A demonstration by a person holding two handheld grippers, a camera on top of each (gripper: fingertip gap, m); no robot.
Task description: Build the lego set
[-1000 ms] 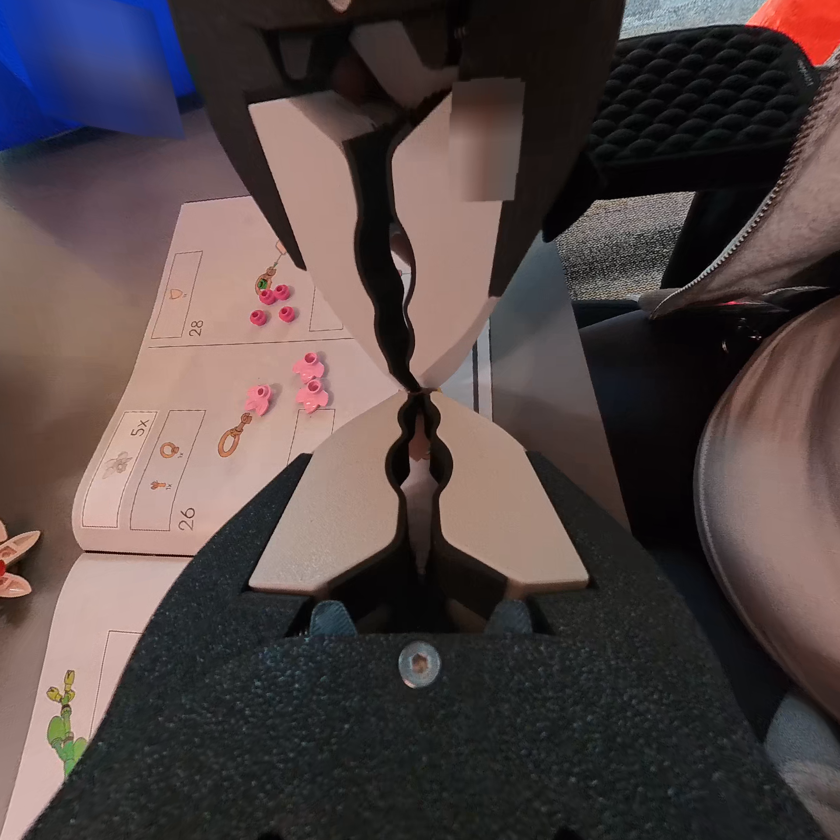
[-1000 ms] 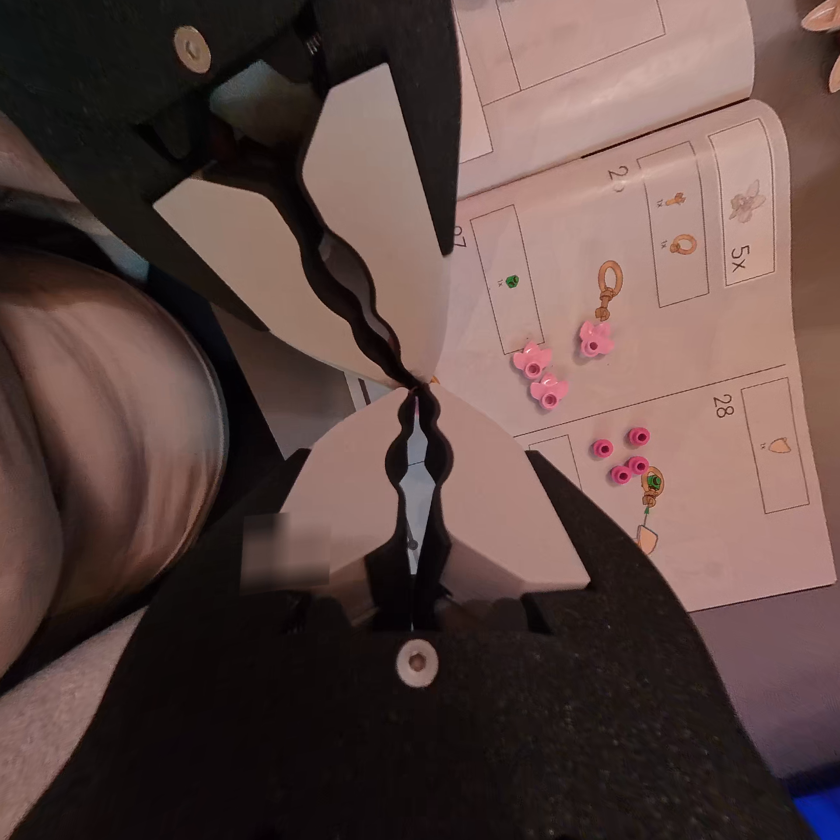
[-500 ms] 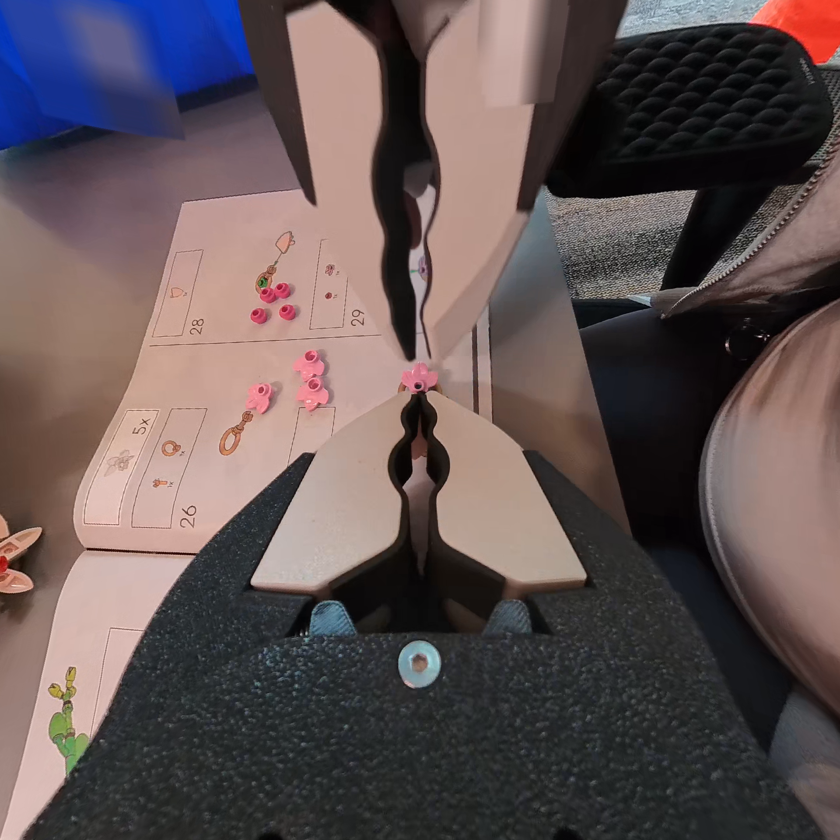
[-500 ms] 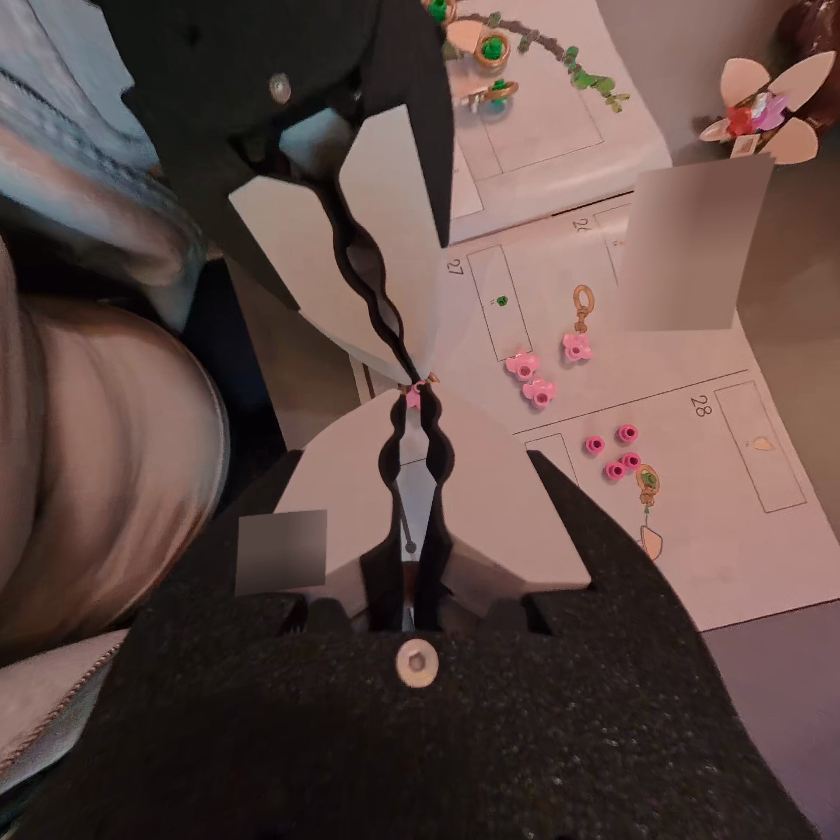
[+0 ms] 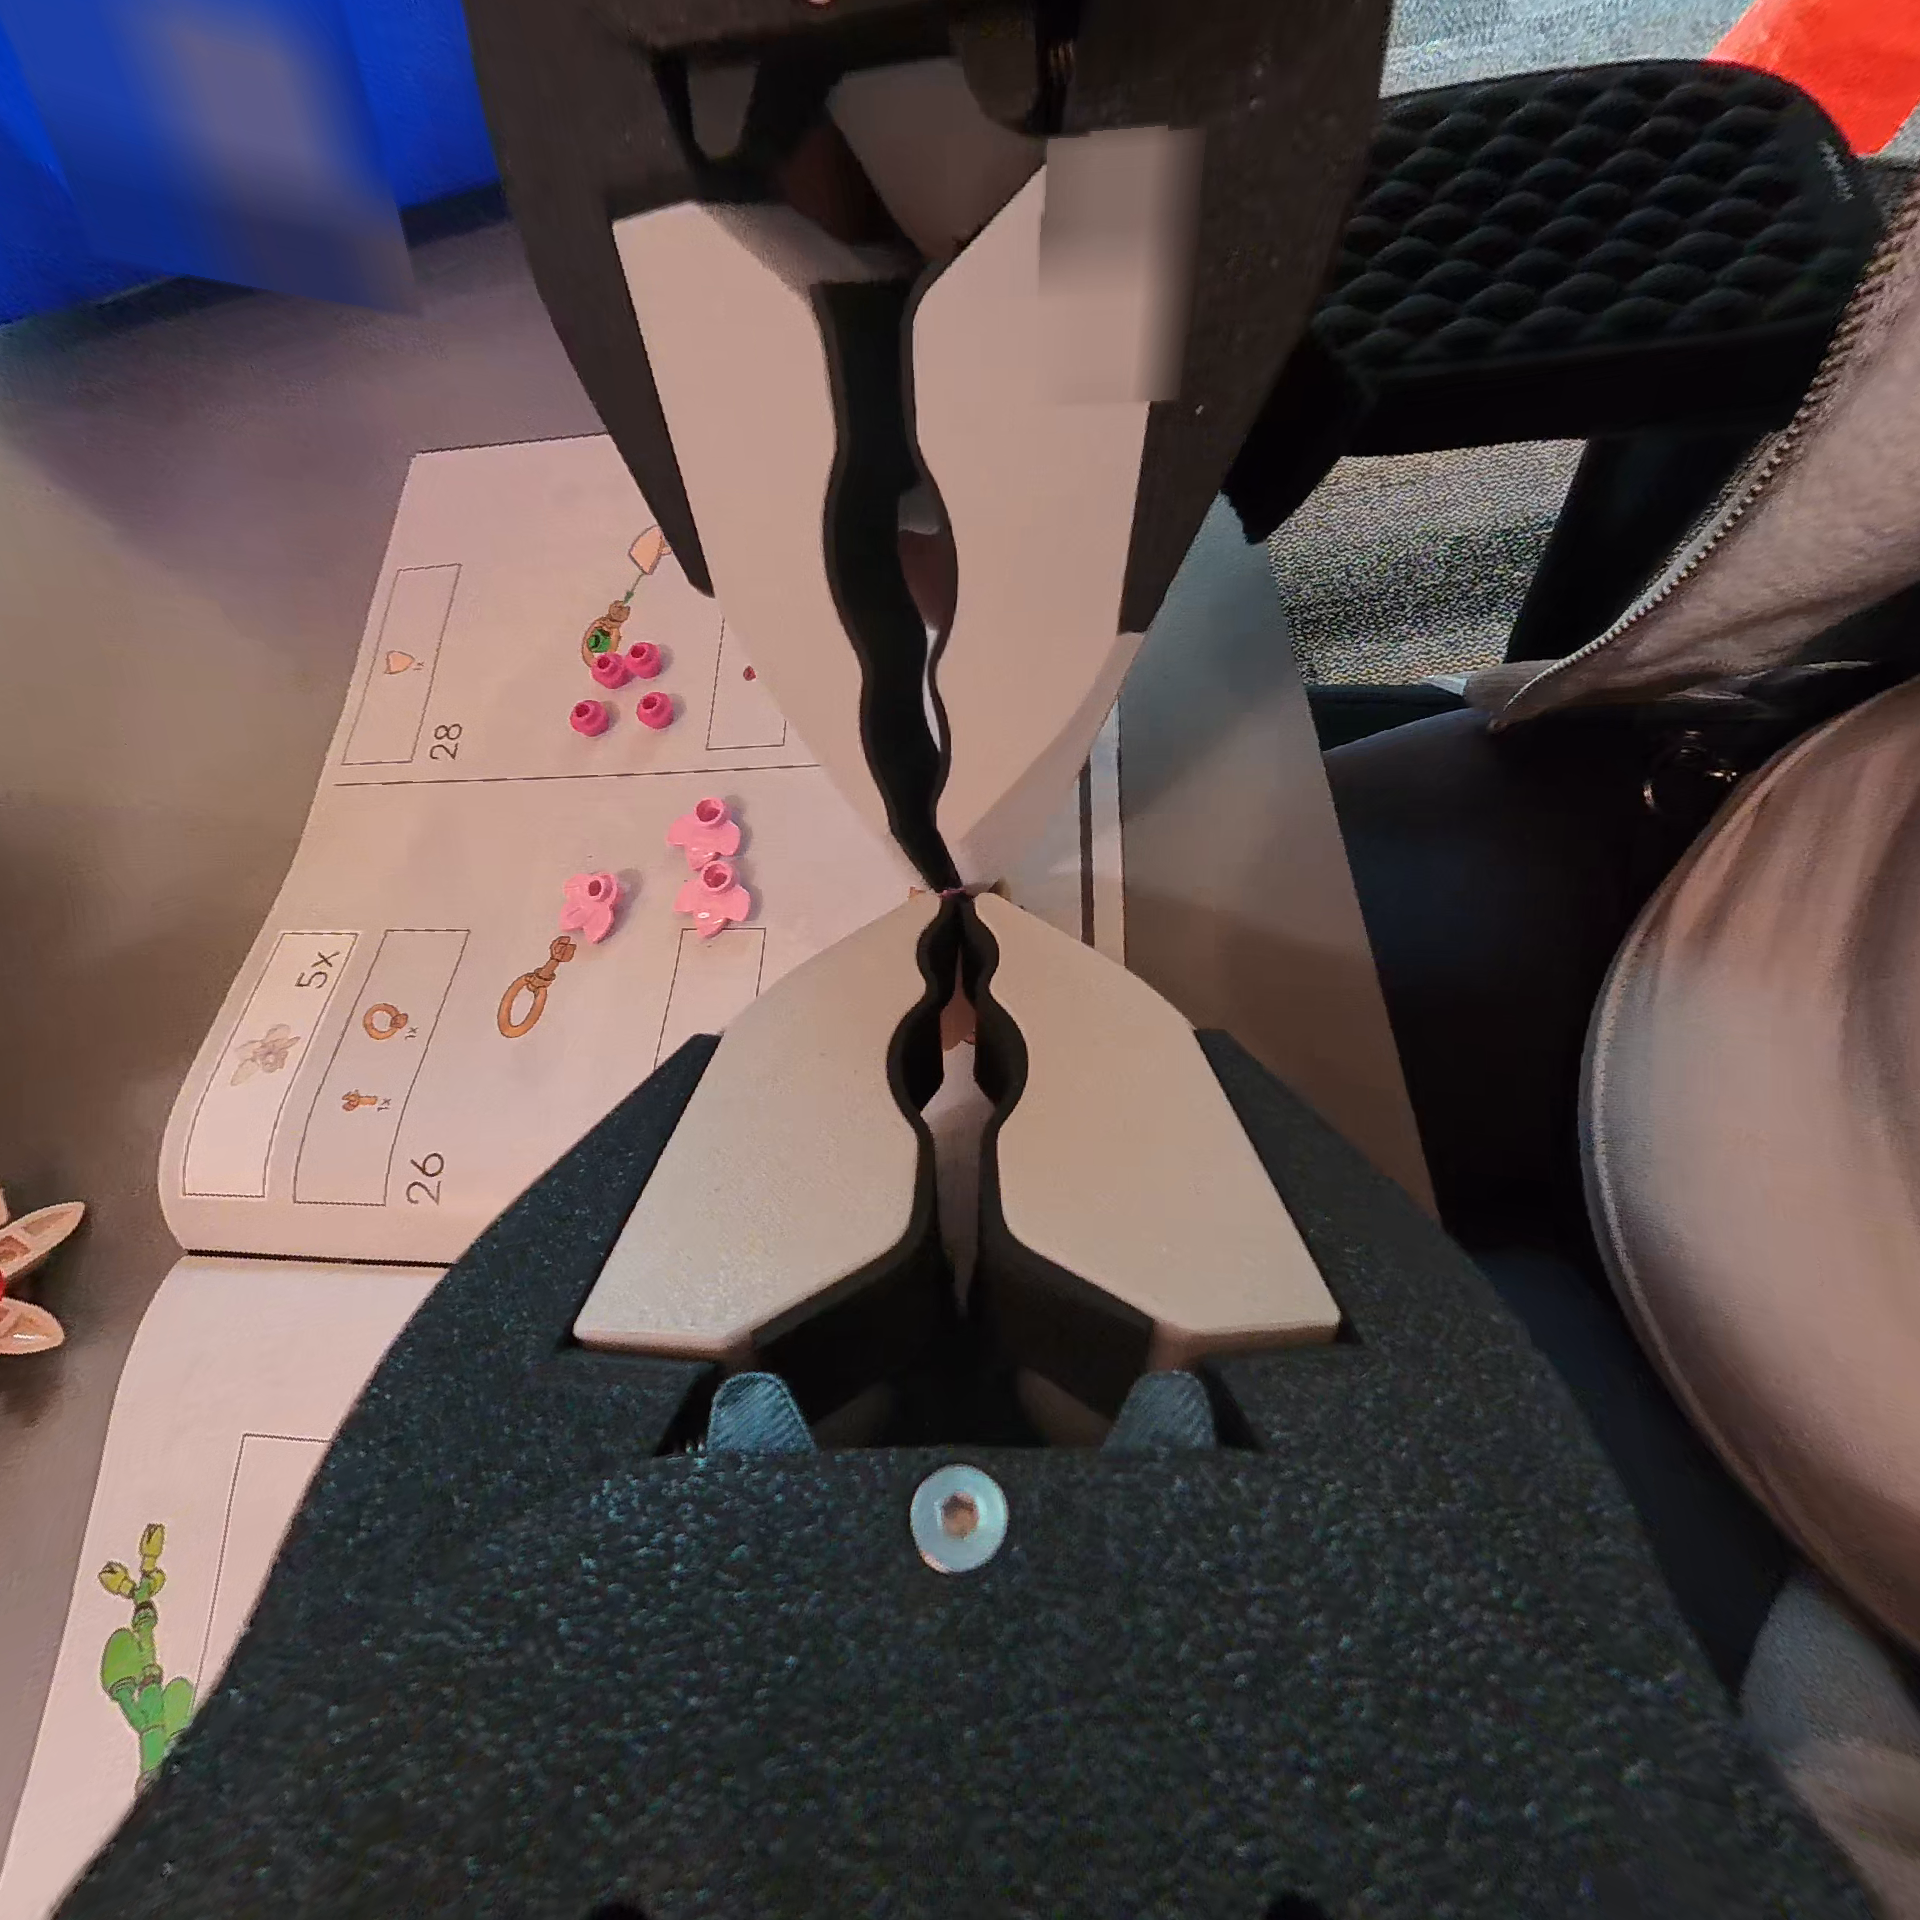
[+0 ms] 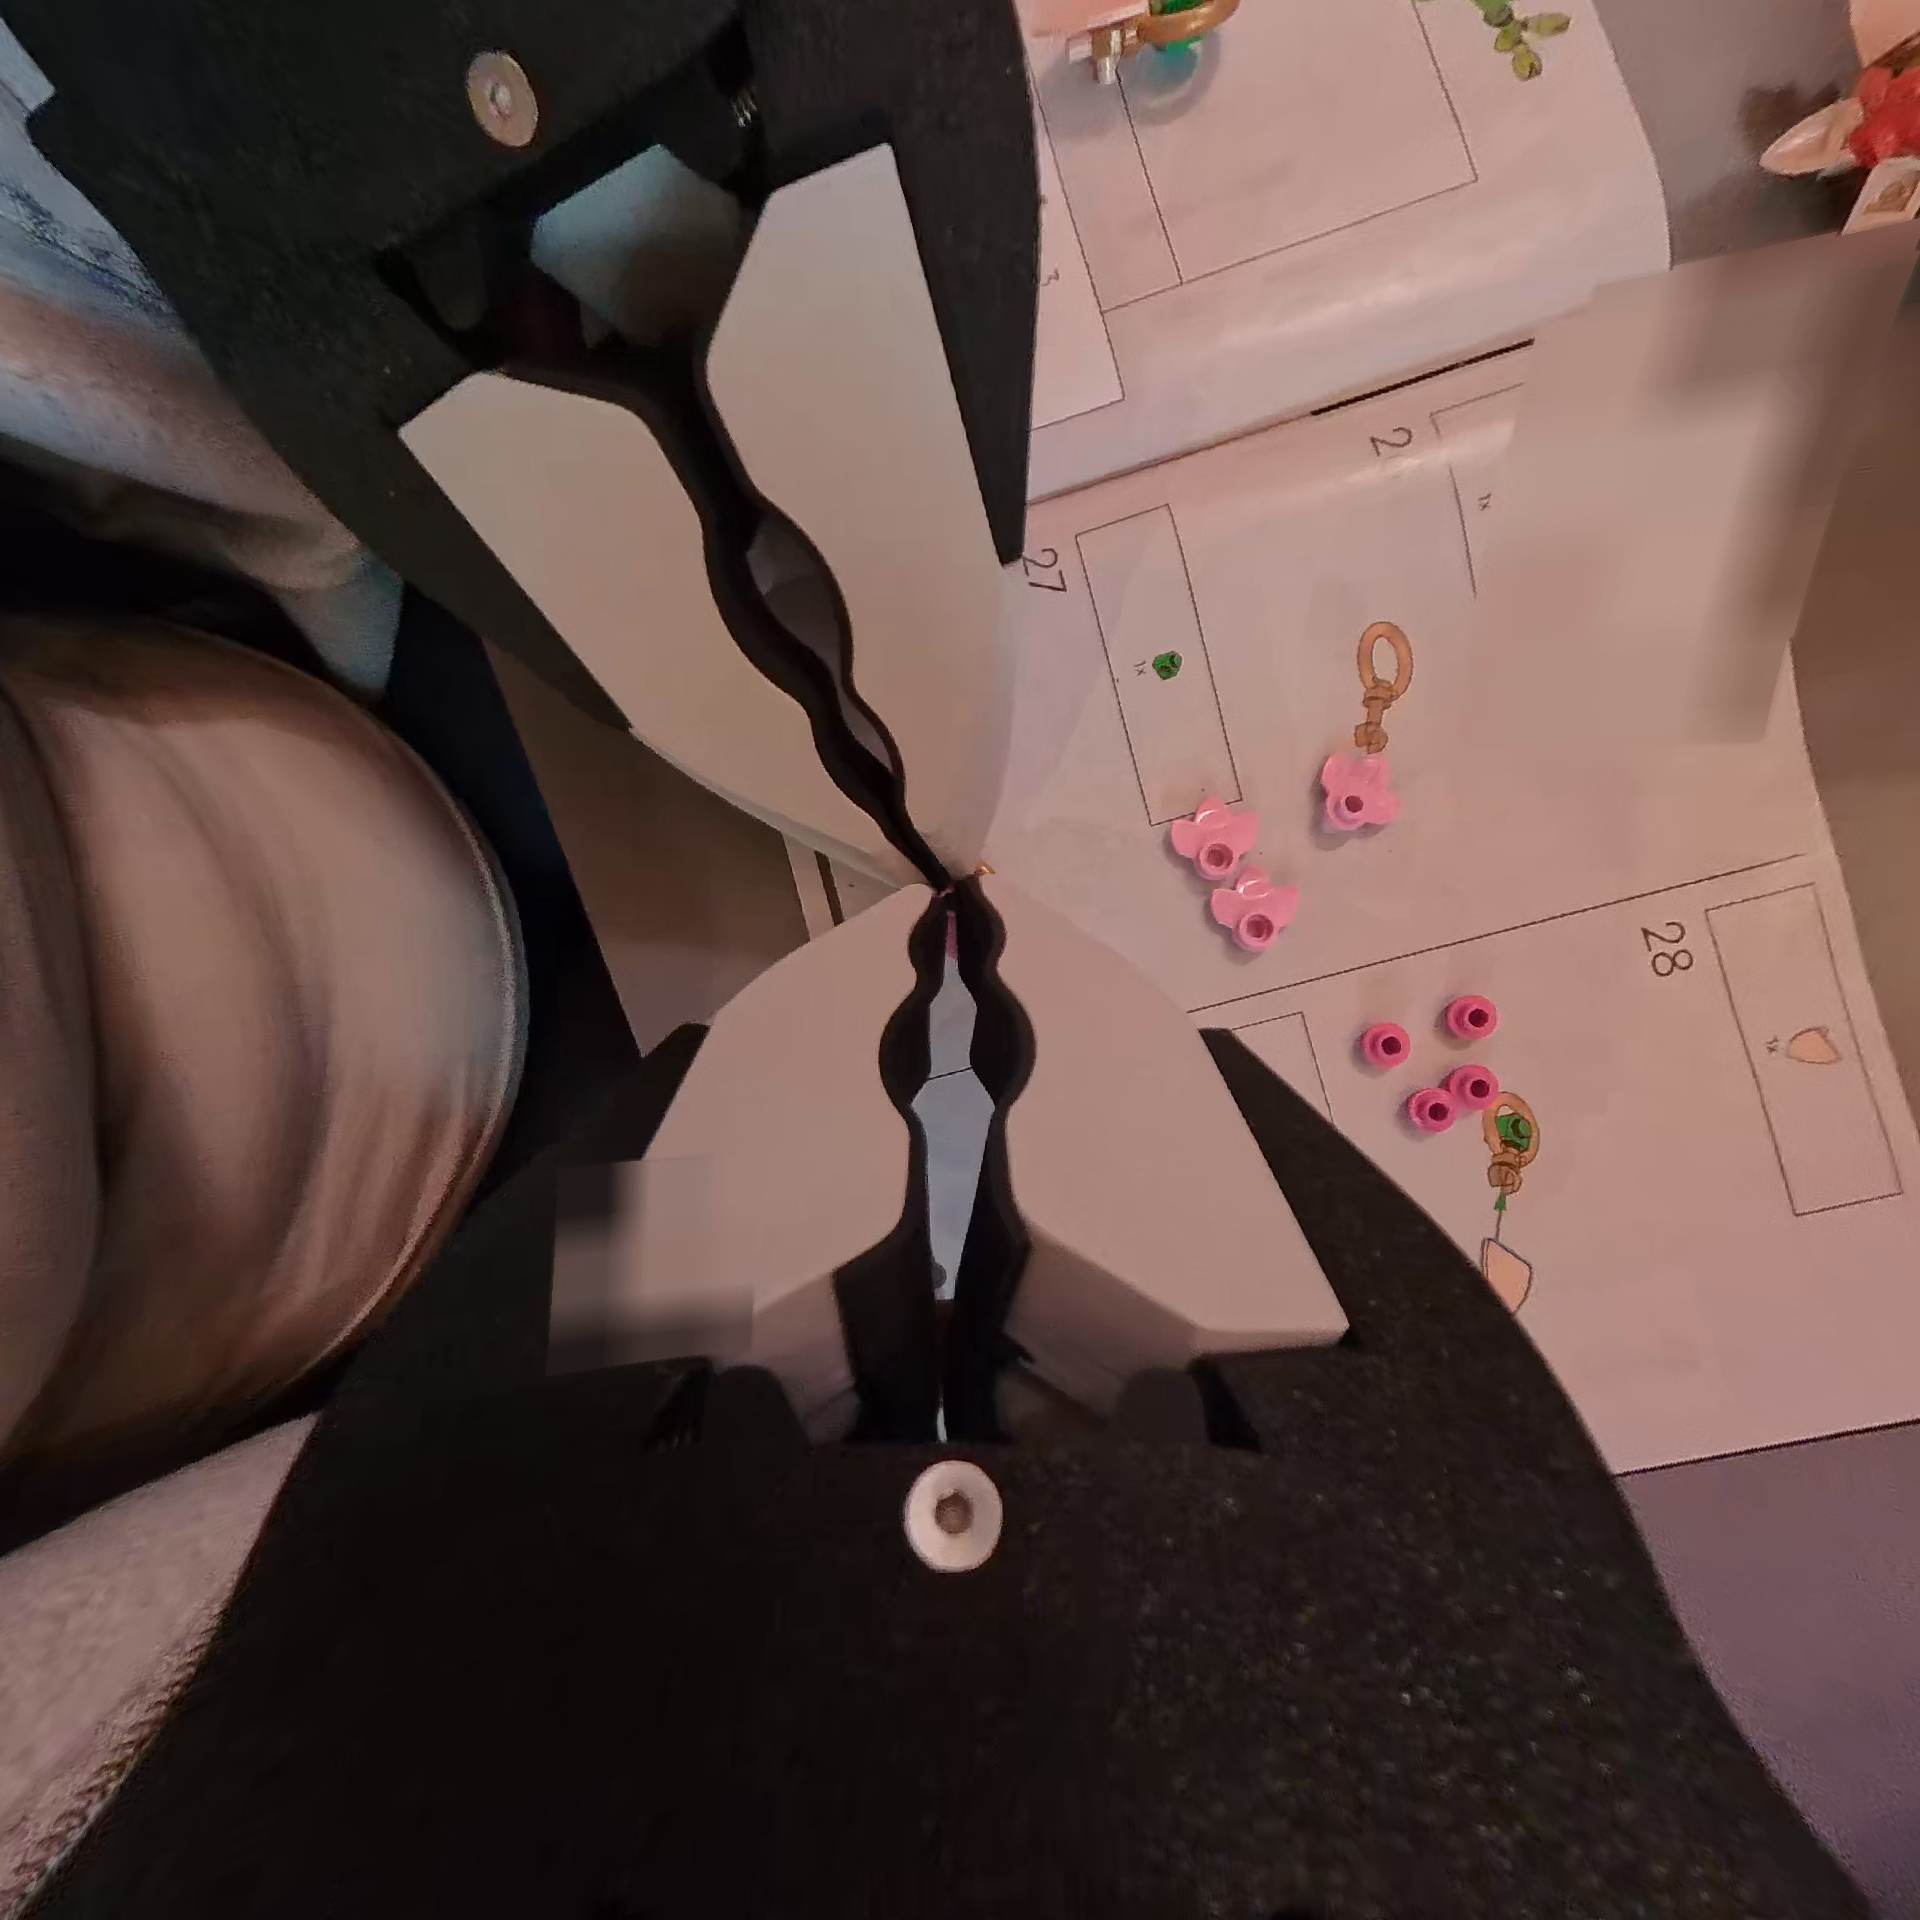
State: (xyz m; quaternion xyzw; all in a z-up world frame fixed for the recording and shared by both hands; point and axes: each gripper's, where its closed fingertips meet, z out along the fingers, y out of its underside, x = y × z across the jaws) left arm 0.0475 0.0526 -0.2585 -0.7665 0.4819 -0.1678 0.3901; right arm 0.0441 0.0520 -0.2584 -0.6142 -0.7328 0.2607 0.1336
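Black textured claw (image 5: 951,902) bodies, beige wavy-edged fingers (image 5: 790,1122), silver screw (image 5: 957,1523).

On my feed, the only readable print is on the open instruction booklet (image 5: 343,862) lying on the desk (image 5: 156,623). It has step numerals beside framed parts boxes (image 5: 400,665) and small quantity marks inside the boxes nearer me on the left (image 5: 312,1060). I don't quote the figures.

pink piece (image 5: 954,890) between fingertips mostly hidden, booklet (image 5: 312,1351) cut off
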